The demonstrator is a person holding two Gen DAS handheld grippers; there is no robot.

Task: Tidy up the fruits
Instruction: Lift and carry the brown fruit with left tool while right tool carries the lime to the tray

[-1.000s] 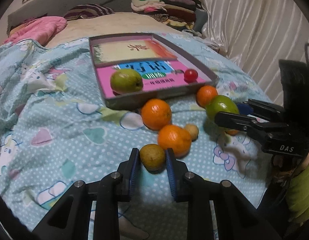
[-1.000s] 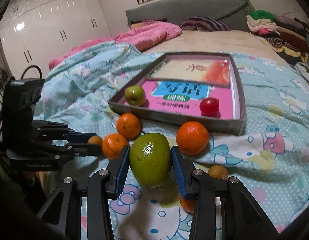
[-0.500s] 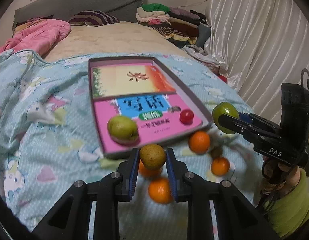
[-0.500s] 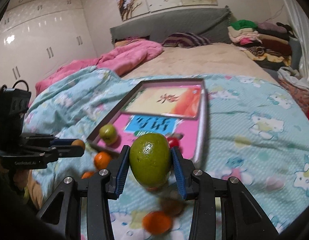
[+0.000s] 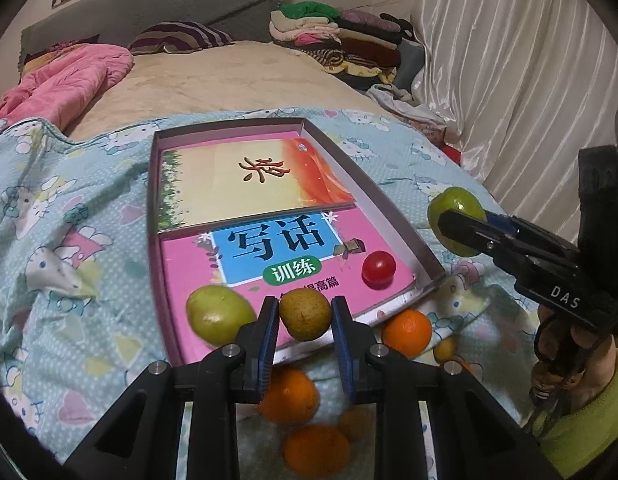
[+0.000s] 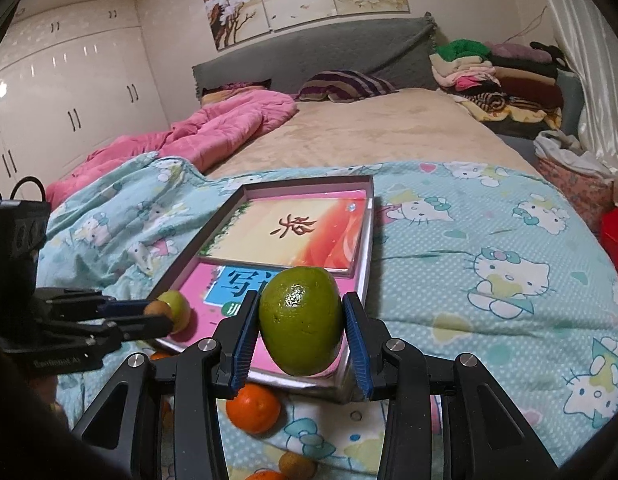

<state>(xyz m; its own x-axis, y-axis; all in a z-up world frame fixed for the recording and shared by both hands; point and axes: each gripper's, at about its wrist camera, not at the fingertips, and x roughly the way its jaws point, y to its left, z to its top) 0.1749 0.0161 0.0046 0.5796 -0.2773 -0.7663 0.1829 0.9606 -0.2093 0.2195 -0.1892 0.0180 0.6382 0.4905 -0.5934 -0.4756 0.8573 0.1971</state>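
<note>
- The small brownish-green fruit (image 5: 305, 314) is clamped between the fingers of the left gripper (image 5: 305, 322), lifted off the bed above the near edge of the shallow box (image 5: 389, 204).
- The large green fruit (image 6: 301, 320) is pinched between the fingers of the right gripper (image 6: 301, 334), held in the air over the near right corner of the box.
- From the left wrist camera, the right gripper shows at the right side with the green fruit at its tip, and a hand in a green sleeve (image 5: 581, 432) grips it.
- Inside the box, a yellow-green fruit (image 5: 219, 314) lies at the near left corner and a small red fruit (image 5: 379, 267) lies near the right wall, both on a pink book (image 5: 277, 256); a second, orange-and-cream book (image 5: 249, 180) fills the far half.
- Several oranges (image 5: 407, 332) and small brown fruits (image 6: 297, 465) lie on the blue patterned blanket (image 5: 69, 240) just outside the box's near edge.
- Farther up the bed lie a pink quilt (image 6: 213, 132) and a striped pillow (image 6: 345, 86).
</note>
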